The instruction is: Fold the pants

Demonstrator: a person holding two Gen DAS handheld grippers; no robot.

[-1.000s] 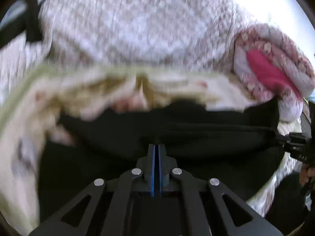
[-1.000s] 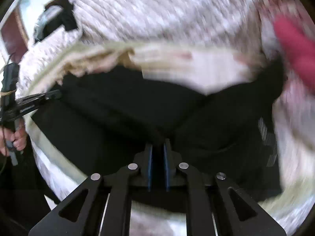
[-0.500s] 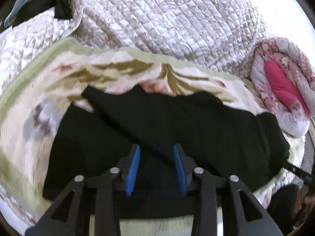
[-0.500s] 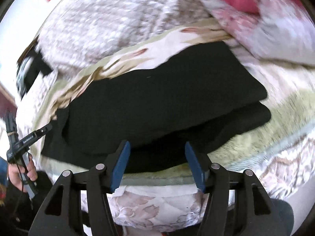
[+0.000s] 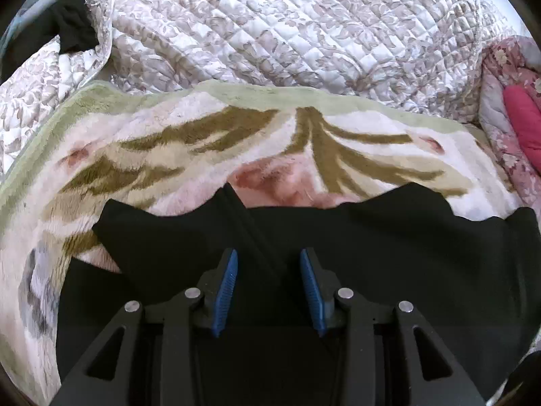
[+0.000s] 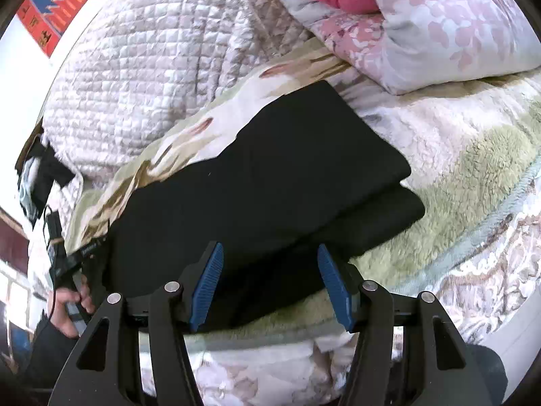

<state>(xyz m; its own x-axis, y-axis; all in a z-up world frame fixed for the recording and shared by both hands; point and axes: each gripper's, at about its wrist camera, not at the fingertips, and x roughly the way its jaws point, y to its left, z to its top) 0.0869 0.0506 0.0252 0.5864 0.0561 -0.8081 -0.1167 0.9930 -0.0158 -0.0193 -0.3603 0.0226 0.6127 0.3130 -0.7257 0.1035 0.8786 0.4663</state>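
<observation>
The black pants [image 5: 355, 247] lie folded over on a fleece blanket [image 5: 203, 149] with a green and tan leaf print. In the right wrist view the pants [image 6: 270, 182] show two layers, the upper one offset from the lower at the right end. My left gripper [image 5: 268, 291] is open and empty, just above the pants near their front edge. My right gripper [image 6: 270, 287] is open and empty, hovering over the pants' front edge. The left gripper also shows in the right wrist view [image 6: 72, 260], held in a hand at the pants' left end.
A quilted white bedspread [image 5: 287, 27] is bunched up behind the blanket. A pink floral comforter [image 6: 422, 27] with a red lining lies at the right end. A dark garment [image 5: 72, 27] sits at the far left. The bed's front edge [image 6: 507, 335] is close below the pants.
Both grippers were shut on the pants a second ago. They have let go, opened and drawn back. The pants now lie folded on the blanket.
</observation>
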